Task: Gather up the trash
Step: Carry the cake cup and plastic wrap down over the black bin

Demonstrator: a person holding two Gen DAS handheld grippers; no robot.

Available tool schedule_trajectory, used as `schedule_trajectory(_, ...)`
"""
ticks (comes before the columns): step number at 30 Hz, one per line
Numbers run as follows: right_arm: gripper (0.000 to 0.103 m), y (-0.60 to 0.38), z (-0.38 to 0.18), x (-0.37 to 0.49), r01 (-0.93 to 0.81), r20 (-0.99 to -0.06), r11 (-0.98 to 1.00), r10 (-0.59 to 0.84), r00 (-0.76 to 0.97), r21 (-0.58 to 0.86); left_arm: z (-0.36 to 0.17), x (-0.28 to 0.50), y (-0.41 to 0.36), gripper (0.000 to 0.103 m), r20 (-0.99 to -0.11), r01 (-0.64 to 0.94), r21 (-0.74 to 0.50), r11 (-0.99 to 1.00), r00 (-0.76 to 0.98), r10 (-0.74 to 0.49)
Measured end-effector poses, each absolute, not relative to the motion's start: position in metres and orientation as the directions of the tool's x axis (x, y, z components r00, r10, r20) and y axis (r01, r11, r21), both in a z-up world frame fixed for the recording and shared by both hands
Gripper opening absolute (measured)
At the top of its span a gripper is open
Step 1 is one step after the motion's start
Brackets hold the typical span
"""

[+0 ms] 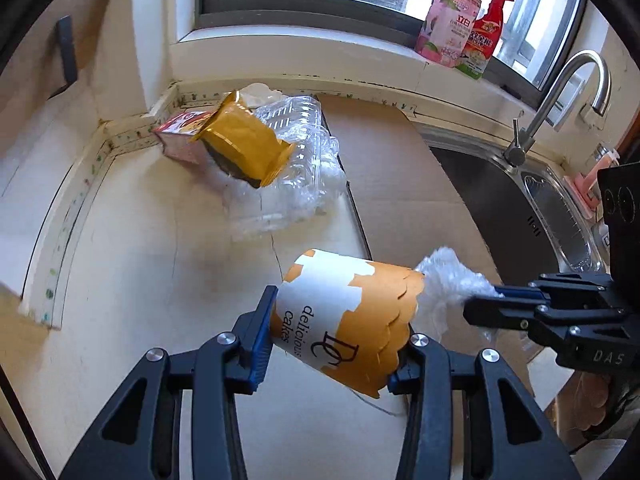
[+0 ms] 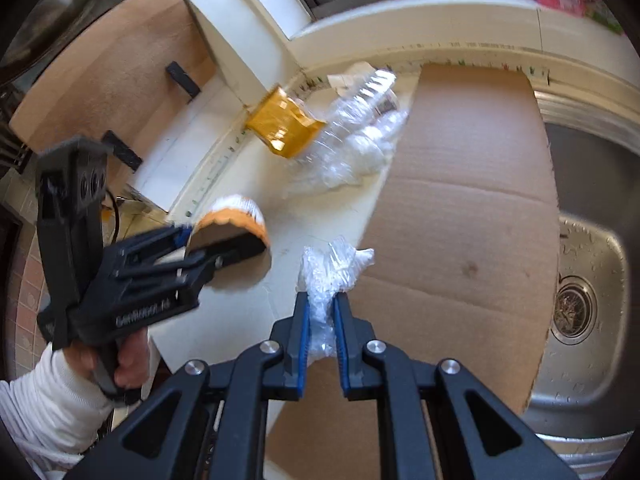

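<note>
Mid-pickup: your left gripper clamps the cup, right gripper pinches the plastic wad. Next, probably bin both; wrapper and clear tray remain.

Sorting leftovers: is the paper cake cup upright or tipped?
Tipped: the paper cake cup lies sideways between the left gripper pads, its lettering running sideways.

The cream countertop carries a cardboard sheet, crumpled clear plastic, a gold packet, perhaps a pink carton.
</note>
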State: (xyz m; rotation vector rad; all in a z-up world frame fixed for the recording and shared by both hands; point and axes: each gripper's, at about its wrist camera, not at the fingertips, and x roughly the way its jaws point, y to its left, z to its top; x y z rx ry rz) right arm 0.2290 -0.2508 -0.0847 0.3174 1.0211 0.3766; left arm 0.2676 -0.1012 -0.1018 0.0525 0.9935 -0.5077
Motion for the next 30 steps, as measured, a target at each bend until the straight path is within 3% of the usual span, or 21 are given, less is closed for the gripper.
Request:
schedule_trajectory(6,0.011,-0.229,-0.049,0.173,-0.188,-0.735,0.908,0.414,0.537,0.375,-0.074,0.193,-0.071,0.042,-0.798,0.456,-0.204,0.866,0.435,-0.417)
schedule_trajectory(18,0.011,-0.159,-0.051,0.040,-0.166,-0.740,0.915,0.396,0.544,0.369,-0.048,0.066,0.012,0.042,-0.777,0.410,-0.161,0.898,0.509,-0.371)
schedule_trajectory(30,0.011,-0.139,-0.078,-0.063,-0.132,-0.797,0.923,0.380,0.469,0.362,-0.084,-0.028,0.025,0.042,-0.825,0.362,-0.187,0.913,0.446,-0.346)
